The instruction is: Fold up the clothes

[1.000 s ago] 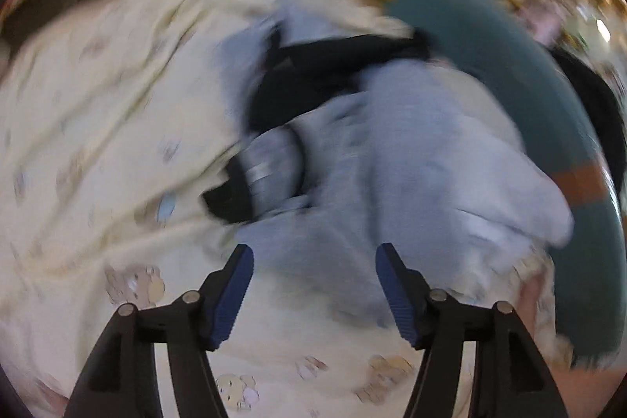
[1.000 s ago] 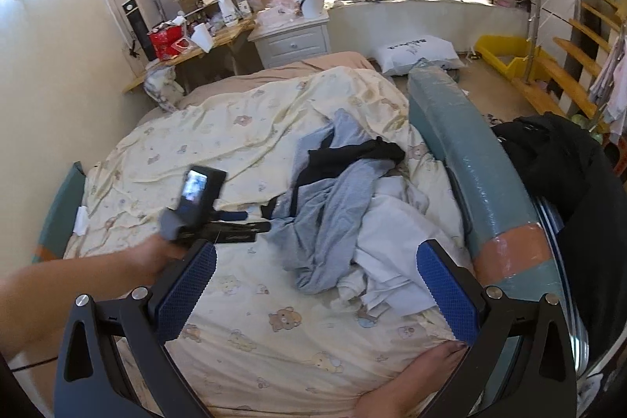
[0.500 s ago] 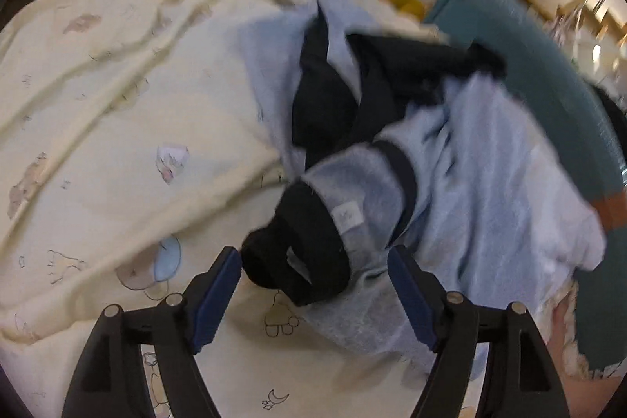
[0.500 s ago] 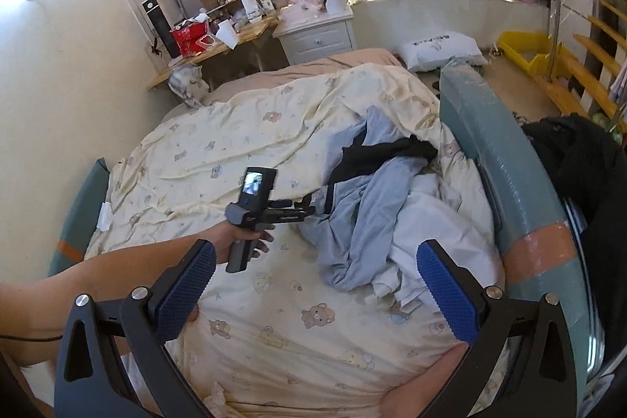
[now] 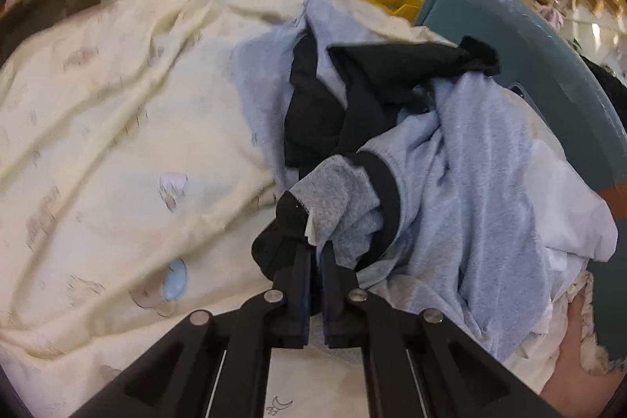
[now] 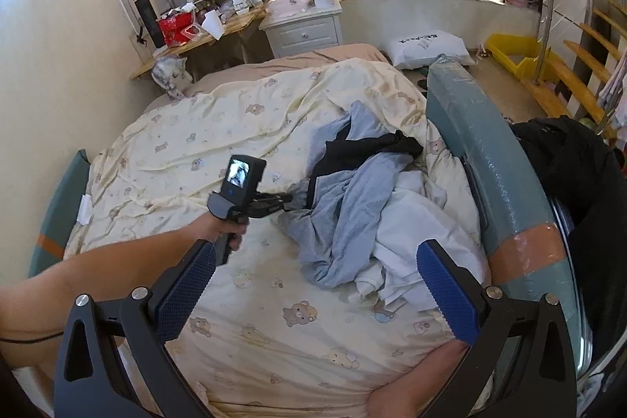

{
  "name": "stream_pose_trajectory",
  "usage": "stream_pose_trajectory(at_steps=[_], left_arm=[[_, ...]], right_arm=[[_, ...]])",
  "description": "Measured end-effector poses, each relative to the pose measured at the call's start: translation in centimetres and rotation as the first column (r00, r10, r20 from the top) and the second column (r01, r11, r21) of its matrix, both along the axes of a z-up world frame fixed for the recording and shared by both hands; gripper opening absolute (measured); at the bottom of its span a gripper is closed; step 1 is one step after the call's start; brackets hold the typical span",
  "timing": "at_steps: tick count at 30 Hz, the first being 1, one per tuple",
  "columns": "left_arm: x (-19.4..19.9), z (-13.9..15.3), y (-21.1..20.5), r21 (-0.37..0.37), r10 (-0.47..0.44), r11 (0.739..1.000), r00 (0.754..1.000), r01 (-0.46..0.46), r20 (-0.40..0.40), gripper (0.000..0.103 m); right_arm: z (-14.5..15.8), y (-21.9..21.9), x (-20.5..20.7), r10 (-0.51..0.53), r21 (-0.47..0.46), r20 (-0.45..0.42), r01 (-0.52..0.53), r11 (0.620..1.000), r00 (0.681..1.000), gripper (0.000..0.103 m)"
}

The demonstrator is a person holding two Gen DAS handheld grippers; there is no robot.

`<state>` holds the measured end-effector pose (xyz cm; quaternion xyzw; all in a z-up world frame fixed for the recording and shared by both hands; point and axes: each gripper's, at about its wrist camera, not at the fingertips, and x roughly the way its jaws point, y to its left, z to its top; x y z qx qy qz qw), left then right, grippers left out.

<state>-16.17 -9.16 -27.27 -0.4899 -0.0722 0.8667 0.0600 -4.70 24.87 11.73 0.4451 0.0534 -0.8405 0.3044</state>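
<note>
- Pinching with our left gripper [image 5: 316,249]: its jaws are pressed together on the black-trimmed collar edge of the grey-blue top [image 5: 462,183], at the near-left end of the clothes pile.
- We are seeing that top lying crumpled on the cream bear-print duvet [image 6: 243,128], close beside the teal padded bed edge [image 6: 490,159].
- In the right wrist view the top's long axis is running from the far end of the pile, near the teal edge, diagonally down toward us; its lower end is pointing at the near side of the bed.
- A black garment [image 6: 364,151] is lying across its upper part, and white clothes [image 6: 415,234] are bunched just to its right, touching it.
- We are holding our right gripper [image 6: 313,294] above the near duvet with its jaws spread wide, gripping nothing.
- Our left hand [image 6: 219,228] is wrapping the left gripper's handle, arm reaching across the bed toward the pile.
</note>
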Motion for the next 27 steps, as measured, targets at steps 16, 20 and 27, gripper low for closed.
stream_pose_trajectory(at_steps=[16, 20, 27], left_arm=[[7.1, 30.0, 4.3, -0.196, -0.187, 0.973, 0.904, 0.119, -0.383, 0.003], [9.6, 34.1, 5.4, -0.239, -0.125, 0.970, 0.919, 0.035, -0.375, 0.003], [15.1, 38.2, 8.2, -0.342, -0.152, 0.940, 0.904, 0.007, -0.399, 0.003]], right_arm=[[2.0, 1.0, -0.8, -0.021, 0.020, -0.138, 0.024, 1.000, 0.990, 0.103], [2.8, 1.2, -0.5, -0.030, -0.005, -0.148, 0.030, 1.000, 0.989, 0.103], [4.6, 0.1, 1.3, 0.008, -0.031, -0.202, -0.015, 0.999, 0.979, 0.103]])
